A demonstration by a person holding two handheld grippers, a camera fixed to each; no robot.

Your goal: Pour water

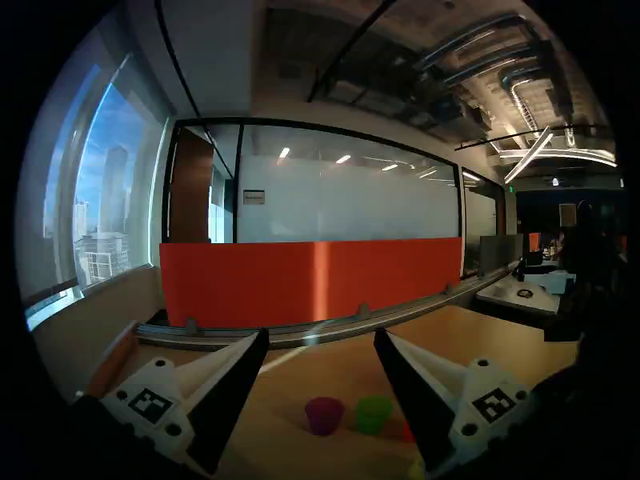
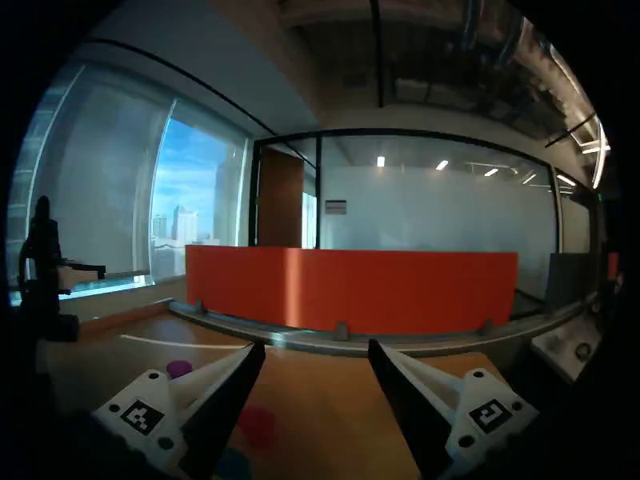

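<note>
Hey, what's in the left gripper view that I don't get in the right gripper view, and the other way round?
Left gripper view: a green cup on the wooden table, ceiling pipes, and office desks at far right.

Right gripper view: a red round thing low on the table, and a dark stand by the window.

Shared: the orange partition, the glass wall behind it, the city window, a purple cup, and an open gripper holding nothing: the left gripper and the right gripper.

Cup (image 1: 324, 416) just left of second cup (image 1: 373, 414) on table (image 1: 480, 328), partition (image 1: 312, 280) behind.
</note>
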